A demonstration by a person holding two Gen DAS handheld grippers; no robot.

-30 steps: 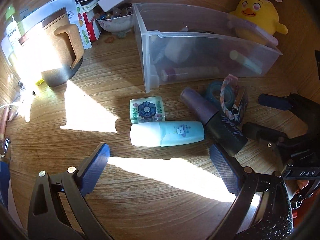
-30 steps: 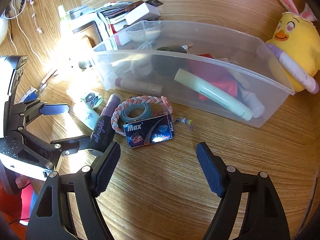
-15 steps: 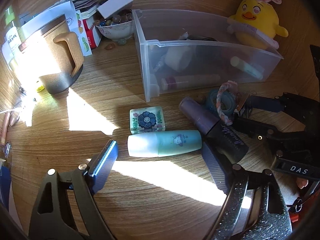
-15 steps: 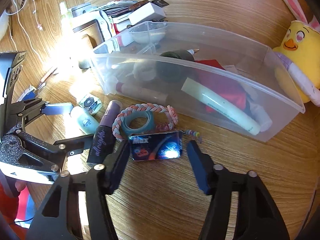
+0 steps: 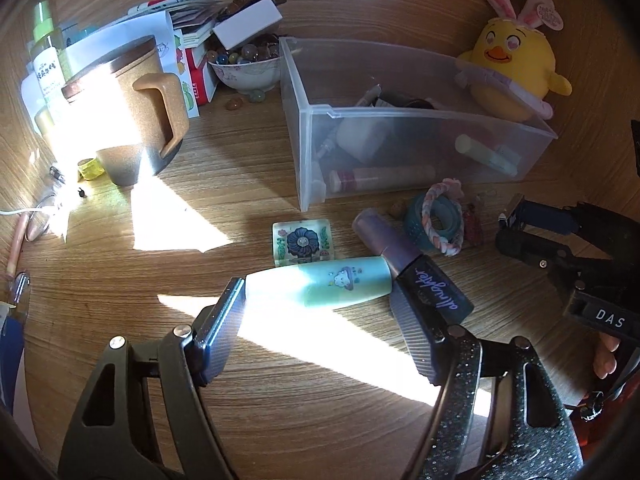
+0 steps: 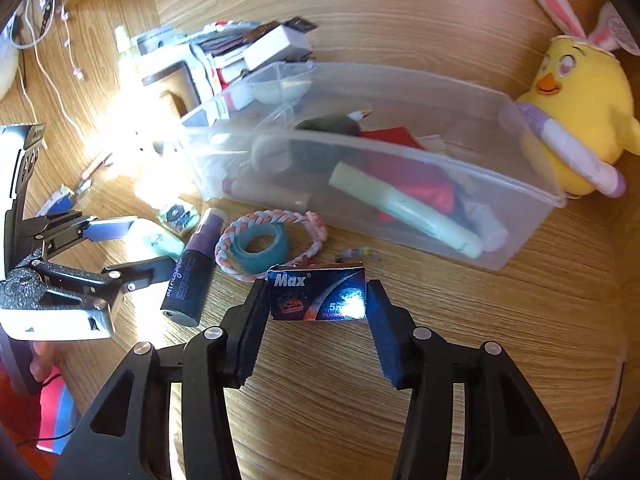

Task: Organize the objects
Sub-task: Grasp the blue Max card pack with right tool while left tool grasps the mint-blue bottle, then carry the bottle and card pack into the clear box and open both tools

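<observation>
Both grippers have just been closing: left gripper clamps the mint-green plastic tube endwise, right gripper pinches the dark-blue "Max" cardboard box, each near the clear plastic bin.

Wooden desk, sunlit patches. On it: clear plastic bin far centre, yellow chick plush far right, brown mug and bowl of marbles far left. Near the bin: flower tile, mint tube, purple bottle, teal tape roll, braided bracelet, blue Max box.
</observation>
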